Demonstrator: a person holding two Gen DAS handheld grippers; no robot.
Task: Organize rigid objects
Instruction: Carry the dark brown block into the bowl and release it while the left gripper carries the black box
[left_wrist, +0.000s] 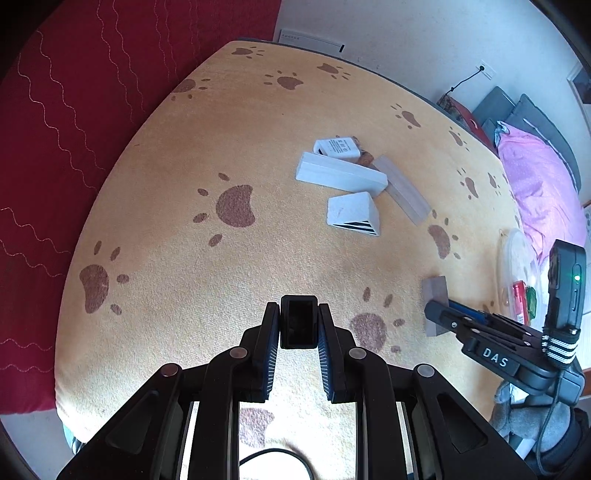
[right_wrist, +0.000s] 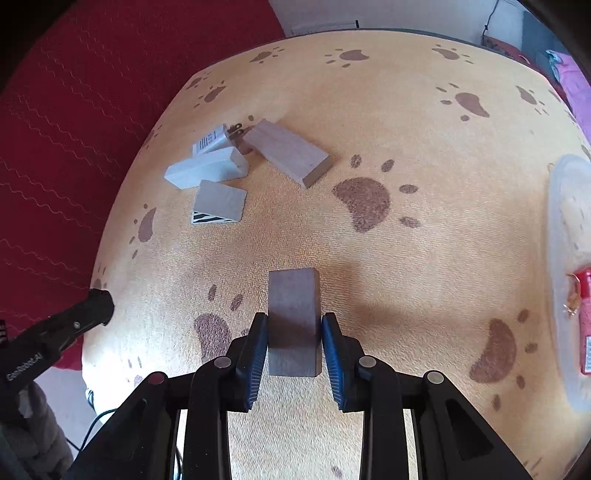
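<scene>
Right wrist view: a yellow paw-print blanket (right_wrist: 424, 258) beside red quilted fabric (right_wrist: 74, 129). The right gripper (right_wrist: 294, 332) clamps a plain grey-brown wooden block (right_wrist: 293, 314). The left gripper (left_wrist: 298, 328) clamps a small black box (left_wrist: 298, 321).

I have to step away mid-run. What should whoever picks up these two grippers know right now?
Left gripper: shut on a small black block, held above the paw-print blanket.
Right gripper: shut on a grey wooden block, also above the blanket.
Pile further back: charger, two long blocks and a striped wedge, bunched together.
Clear tub at the right edge, with a red packet in it.
Done: four pieces gathered.
Left: place both held blocks, probably by the pile.
</scene>
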